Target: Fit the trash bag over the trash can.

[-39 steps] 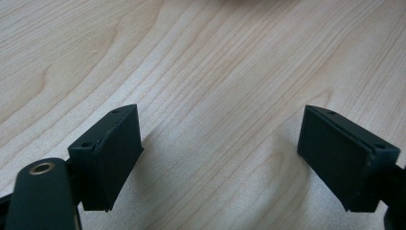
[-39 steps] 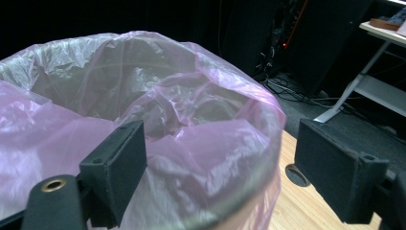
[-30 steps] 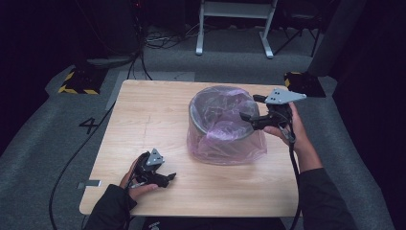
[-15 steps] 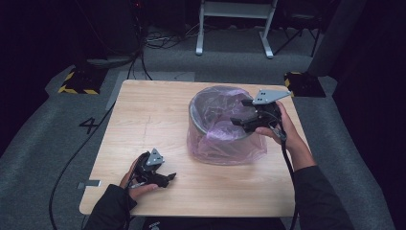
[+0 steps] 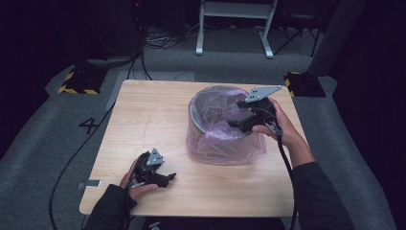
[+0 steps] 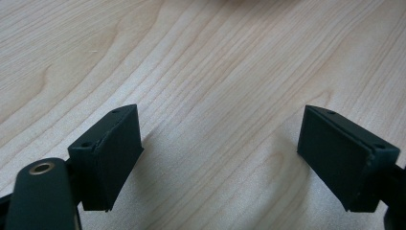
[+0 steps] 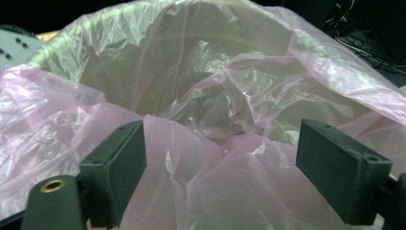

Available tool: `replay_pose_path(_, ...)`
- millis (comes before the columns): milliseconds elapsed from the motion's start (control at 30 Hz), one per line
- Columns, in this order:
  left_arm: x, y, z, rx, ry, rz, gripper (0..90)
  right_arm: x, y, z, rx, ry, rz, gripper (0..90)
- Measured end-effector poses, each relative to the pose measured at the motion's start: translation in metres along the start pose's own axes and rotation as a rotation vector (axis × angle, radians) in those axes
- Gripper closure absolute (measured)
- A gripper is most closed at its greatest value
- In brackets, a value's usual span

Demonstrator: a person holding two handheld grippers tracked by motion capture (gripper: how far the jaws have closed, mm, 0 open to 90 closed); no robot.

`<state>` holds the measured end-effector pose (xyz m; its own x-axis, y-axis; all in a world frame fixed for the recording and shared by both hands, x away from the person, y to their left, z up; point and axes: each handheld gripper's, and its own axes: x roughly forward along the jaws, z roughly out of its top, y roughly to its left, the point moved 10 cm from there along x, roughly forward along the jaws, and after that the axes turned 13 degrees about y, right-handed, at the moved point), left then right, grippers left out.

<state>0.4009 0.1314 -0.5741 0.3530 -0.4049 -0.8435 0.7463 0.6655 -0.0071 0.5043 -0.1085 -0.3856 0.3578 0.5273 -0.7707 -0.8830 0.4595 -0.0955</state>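
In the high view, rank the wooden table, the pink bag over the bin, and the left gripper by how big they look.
1. wooden table
2. pink bag
3. left gripper, plainly the smallest, though it lies nearer the camera.

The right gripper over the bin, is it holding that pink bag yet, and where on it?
Nothing is held. The right gripper is open, its jaws spread either side of a fold of the pink bag at the bin's near rim. The left gripper is open over bare table.

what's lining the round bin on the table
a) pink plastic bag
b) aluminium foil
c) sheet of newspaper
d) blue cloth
a: a thin, crinkled pink plastic bag drapes over the rim of the bin and down its sides; the right gripper hovers over it, jaws apart.
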Motion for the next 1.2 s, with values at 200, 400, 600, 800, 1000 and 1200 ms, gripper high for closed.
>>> replay_pose_path(200,0.0,0.0,0.0,0.0,0.0,0.0,14.7,0.005,0.003,0.002,-0.006,0.053,0.015,17.2)
replay_pose_path(400,0.0,0.0,0.0,0.0,0.001,0.0,14.7,0.012,0.001,0.001,-0.002,0.132,0.034,18.2)
replay_pose_path(600,0.0,0.0,0.0,0.0,0.0,0.0,14.7,0.024,-0.005,0.0,0.023,0.185,0.031,19.3)
replay_pose_path(800,0.0,0.0,0.0,0.0,0.001,0.001,14.8,0.031,-0.002,-0.006,-0.027,0.274,0.043,23.3)
replay_pose_path(1000,0.0,0.0,0.0,0.0,0.0,0.0,14.7,0.035,-0.001,-0.01,-0.025,0.329,0.051,23.8)
replay_pose_path(1200,0.0,0.0,0.0,0.0,0.001,0.0,14.7,0.038,-0.001,-0.014,-0.014,0.395,0.068,23.5)
